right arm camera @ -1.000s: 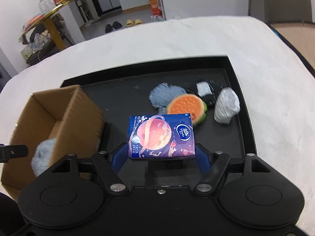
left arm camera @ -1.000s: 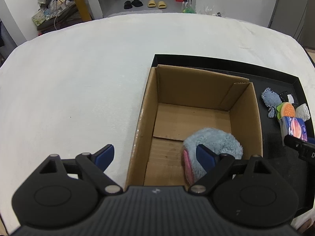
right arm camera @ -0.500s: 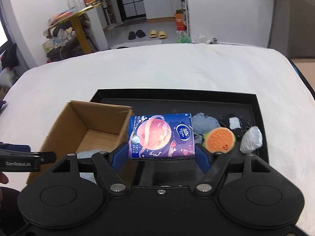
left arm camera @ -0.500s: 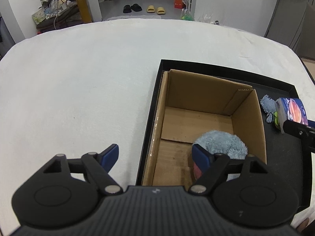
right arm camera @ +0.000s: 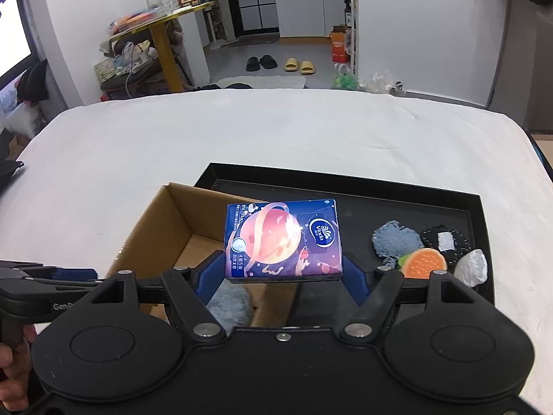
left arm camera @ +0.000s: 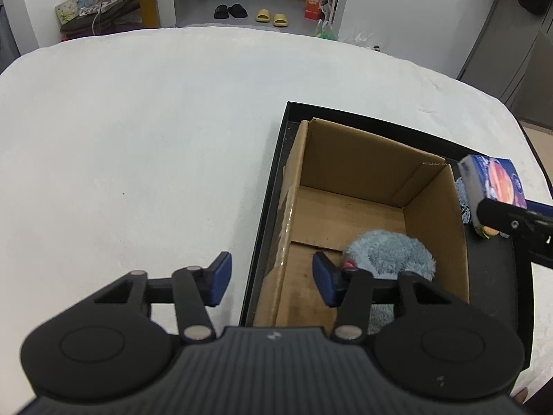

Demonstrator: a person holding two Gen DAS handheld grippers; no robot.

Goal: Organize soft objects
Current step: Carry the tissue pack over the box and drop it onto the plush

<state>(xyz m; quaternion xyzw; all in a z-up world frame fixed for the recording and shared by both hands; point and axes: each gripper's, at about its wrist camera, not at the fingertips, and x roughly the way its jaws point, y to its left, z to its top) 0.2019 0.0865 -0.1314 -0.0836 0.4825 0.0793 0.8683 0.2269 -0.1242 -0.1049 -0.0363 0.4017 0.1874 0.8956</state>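
Soft objects: task partly done, judging by the layout.
Done: fluffy grey-blue plush with pink patch (left arm camera: 390, 254) lying inside open brown cardboard box (left arm camera: 349, 159), lower right of the left wrist view.
In hand: blue-purple planet-print tissue pack (right arm camera: 283, 240) clamped between pads of right gripper (right arm camera: 284, 275), centre frame, hovering over the box's right wall, not yet inside.
Left to pack: frayed denim patch (right arm camera: 395, 242), orange-and-green round sponge (right arm camera: 423, 263), black crochet round with white label (right arm camera: 446, 240), silvery-white crumpled wad (right arm camera: 471, 269); all on black rectangular tray (right arm camera: 345, 176), right side of the right wrist view.
Left gripper (left arm camera: 271, 278): jaws just narrowing, partly closed, straddling the box's left wall without pinching it; nothing held.
Estimate: one of six in, second about to drop.
Box: sitting in the tray's left half, on white tablecloth (left arm camera: 138, 121).
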